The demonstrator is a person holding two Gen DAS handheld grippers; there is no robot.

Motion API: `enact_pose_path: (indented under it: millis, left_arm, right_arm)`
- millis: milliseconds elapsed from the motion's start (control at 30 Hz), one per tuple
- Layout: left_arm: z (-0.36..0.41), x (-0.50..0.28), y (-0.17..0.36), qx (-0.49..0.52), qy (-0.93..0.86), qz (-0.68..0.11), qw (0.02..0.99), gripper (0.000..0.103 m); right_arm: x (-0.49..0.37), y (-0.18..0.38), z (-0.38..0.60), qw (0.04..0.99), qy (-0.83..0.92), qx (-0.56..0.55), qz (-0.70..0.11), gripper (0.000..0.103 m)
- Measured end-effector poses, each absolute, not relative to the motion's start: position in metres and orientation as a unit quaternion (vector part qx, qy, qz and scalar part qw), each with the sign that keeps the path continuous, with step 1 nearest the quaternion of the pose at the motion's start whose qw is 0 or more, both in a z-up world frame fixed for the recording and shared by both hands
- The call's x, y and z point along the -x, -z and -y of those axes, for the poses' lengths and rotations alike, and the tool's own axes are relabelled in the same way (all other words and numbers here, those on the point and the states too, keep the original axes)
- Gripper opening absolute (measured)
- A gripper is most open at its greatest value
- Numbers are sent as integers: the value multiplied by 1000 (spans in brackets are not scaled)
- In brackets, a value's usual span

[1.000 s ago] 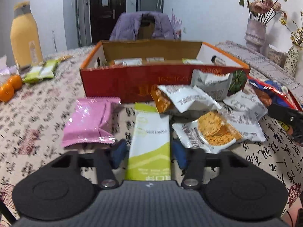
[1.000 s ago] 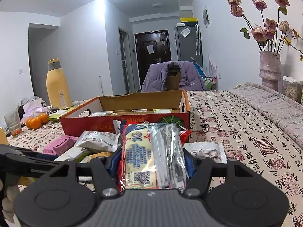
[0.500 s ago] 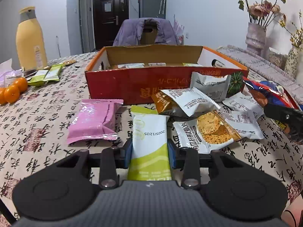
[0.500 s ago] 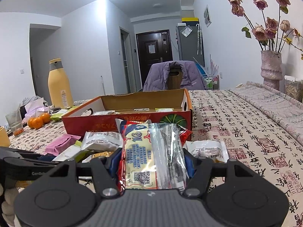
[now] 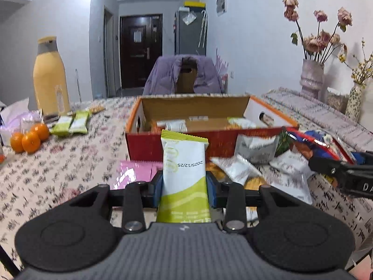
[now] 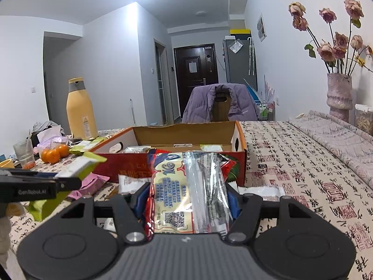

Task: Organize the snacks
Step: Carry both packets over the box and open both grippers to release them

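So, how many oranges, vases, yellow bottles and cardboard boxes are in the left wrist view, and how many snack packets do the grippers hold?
oranges: 3
vases: 2
yellow bottle: 1
cardboard box: 1
held snack packets: 2 (green-and-white packet in left gripper, red-and-yellow packet in right gripper)
Total: 9

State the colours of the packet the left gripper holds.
White and lime green packet, clearest in the left wrist view.
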State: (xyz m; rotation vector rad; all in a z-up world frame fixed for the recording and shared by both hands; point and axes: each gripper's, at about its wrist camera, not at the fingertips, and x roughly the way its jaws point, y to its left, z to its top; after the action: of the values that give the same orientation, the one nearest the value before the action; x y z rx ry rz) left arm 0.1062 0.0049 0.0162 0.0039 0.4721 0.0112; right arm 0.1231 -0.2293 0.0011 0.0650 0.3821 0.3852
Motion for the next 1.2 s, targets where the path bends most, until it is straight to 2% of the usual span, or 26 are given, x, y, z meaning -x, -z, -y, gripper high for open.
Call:
enact_pose_path:
  millis: [333, 733, 1200]
  left_arm:
    - [1, -126, -48, -5, 0, -192, 981, 37]
    - [7, -187, -78, -1, -10, -163, 987, 37]
    - [-5, -276, -72, 30, -37, -174, 984, 37]
  right_arm:
    - [-143, -18, 218, 967, -187, -28, -169, 63]
    - [-202, -55, 195, 974, -181, -16, -135, 63]
    - [-311, -55, 172, 972, -162, -21, -171, 63]
